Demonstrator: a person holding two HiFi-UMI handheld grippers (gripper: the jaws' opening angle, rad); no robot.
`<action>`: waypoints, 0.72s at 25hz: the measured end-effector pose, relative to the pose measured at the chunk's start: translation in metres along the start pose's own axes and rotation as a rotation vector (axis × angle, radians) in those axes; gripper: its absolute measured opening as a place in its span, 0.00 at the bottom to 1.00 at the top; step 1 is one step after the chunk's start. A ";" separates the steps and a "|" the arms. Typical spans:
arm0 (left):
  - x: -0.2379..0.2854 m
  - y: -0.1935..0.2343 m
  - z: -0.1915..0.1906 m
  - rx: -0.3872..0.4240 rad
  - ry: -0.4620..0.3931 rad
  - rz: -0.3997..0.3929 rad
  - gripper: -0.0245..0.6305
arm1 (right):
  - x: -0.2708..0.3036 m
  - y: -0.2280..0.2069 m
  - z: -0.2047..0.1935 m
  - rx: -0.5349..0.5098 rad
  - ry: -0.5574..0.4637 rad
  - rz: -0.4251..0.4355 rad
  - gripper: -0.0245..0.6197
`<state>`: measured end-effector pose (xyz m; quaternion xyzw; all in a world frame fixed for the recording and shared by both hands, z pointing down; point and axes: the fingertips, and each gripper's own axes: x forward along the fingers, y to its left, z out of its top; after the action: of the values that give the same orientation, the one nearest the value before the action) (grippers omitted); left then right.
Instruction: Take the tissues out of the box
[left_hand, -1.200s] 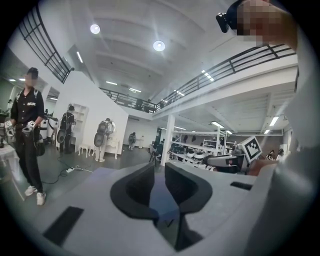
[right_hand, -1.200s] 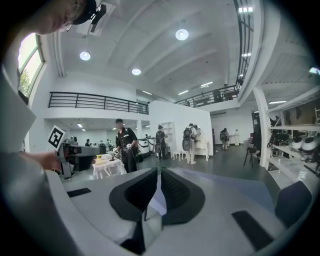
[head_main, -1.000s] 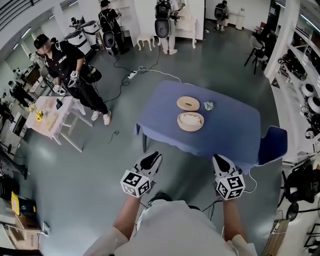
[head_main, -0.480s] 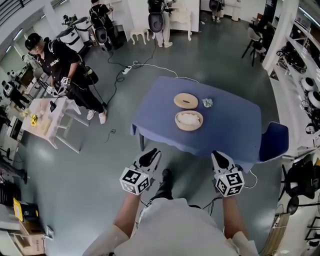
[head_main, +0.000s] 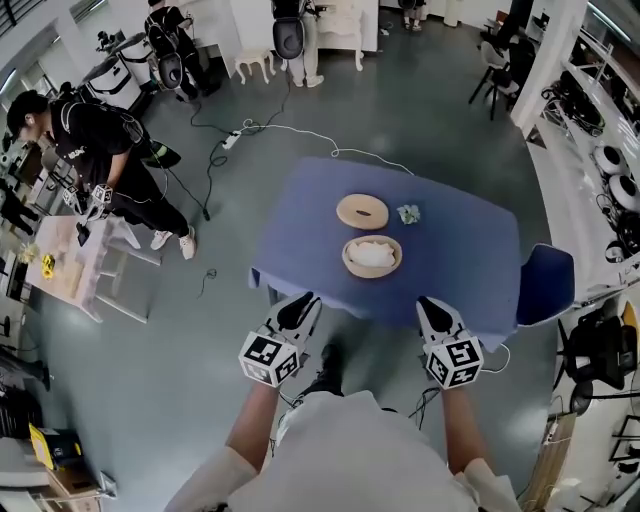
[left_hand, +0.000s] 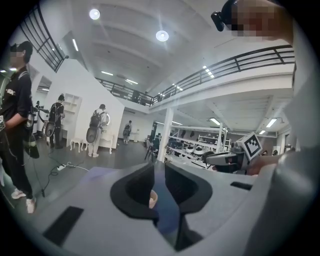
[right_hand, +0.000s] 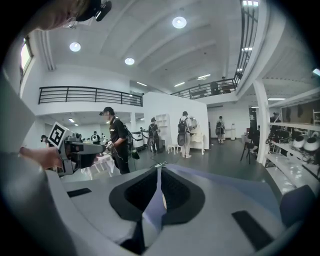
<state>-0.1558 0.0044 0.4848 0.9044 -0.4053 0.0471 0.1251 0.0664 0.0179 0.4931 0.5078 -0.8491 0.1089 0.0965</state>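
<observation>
The left tongs were seen with a narrow gap between the jaws, nothing in it, only blue bench cloth showing through. The right tongs were parted by a mere slit, likewise empty. Both were held in the air, short of the near edge of the bench, touching nothing. The round box was found near the middle of the bench, toward its near edge, with white tissues heaped inside. Its lid lay off, just beyond toward the far edge, one crumpled tissue beside it. The opening was judged done, one tissue perhaps out, the rest left. No brand or writing could be read; only square patterns were made out on the marker cubes.
</observation>
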 end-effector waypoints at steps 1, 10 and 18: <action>0.006 0.008 0.002 -0.001 0.002 -0.007 0.15 | 0.009 -0.002 0.003 -0.001 0.003 -0.005 0.11; 0.060 0.073 0.024 0.010 0.025 -0.093 0.15 | 0.081 -0.019 0.026 0.005 0.003 -0.065 0.11; 0.107 0.102 0.024 0.018 0.081 -0.184 0.15 | 0.119 -0.037 0.026 0.041 0.025 -0.131 0.11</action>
<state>-0.1609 -0.1439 0.5005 0.9363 -0.3145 0.0755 0.1371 0.0419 -0.1069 0.5038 0.5629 -0.8103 0.1262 0.1037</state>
